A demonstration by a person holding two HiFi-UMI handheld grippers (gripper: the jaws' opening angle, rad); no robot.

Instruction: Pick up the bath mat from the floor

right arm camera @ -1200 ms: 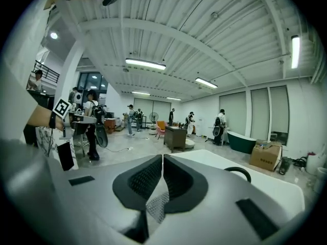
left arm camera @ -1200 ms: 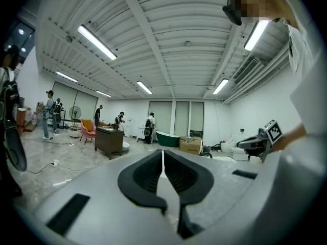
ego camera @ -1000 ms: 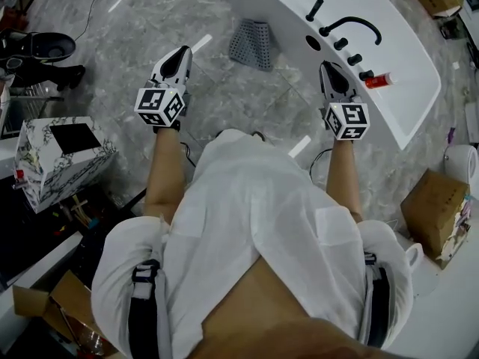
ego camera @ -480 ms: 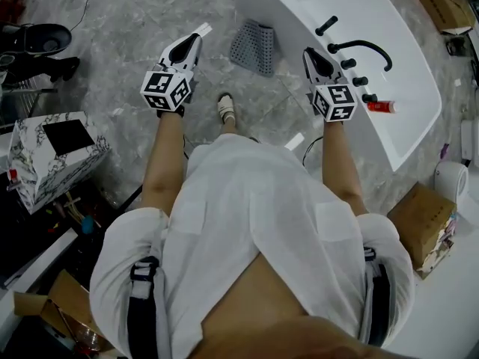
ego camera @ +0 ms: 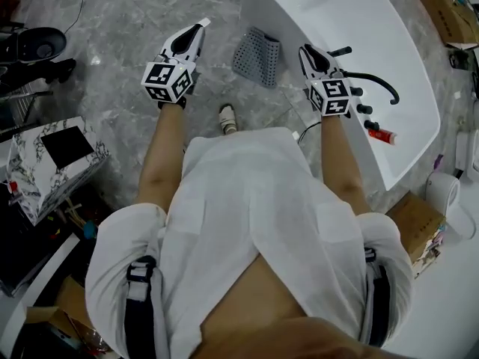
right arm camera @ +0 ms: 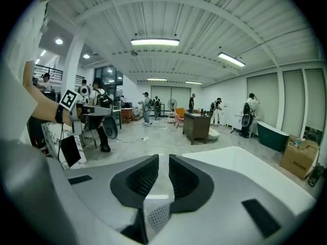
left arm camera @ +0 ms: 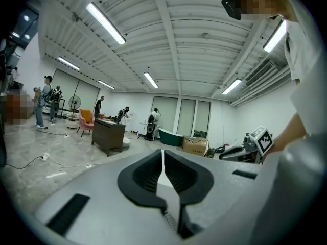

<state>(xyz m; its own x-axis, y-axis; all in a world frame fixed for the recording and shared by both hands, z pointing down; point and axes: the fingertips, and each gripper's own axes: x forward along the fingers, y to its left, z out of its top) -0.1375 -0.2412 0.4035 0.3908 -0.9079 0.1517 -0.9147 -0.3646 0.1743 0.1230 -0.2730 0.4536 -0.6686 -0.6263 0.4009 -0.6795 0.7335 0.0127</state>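
Note:
The grey perforated bath mat (ego camera: 257,55) lies crumpled on the marble floor against the white bathtub's (ego camera: 359,21) side. In the head view it sits between my two grippers, a little ahead of both. My left gripper (ego camera: 197,30) is held above the floor left of the mat; in the left gripper view its jaws (left arm camera: 162,156) meet at the tips, with nothing in them. My right gripper (ego camera: 305,51) hovers just right of the mat, by the tub's rim. Its jaws (right arm camera: 159,162) are opening, a narrow slit shows between them, and they hold nothing.
Black taps and a curved spout (ego camera: 374,81) stand on the tub's rim, with a red-and-white tube (ego camera: 382,134) beside them. My shoe (ego camera: 227,117) is just behind the mat. A marble-patterned box (ego camera: 52,163) stands at the left, a cardboard box (ego camera: 415,223) at the right.
I have stepped forward, and a foot has come into view. Both grippers have moved toward the mat, which now lies between them; the right one has come over the tub's edge.

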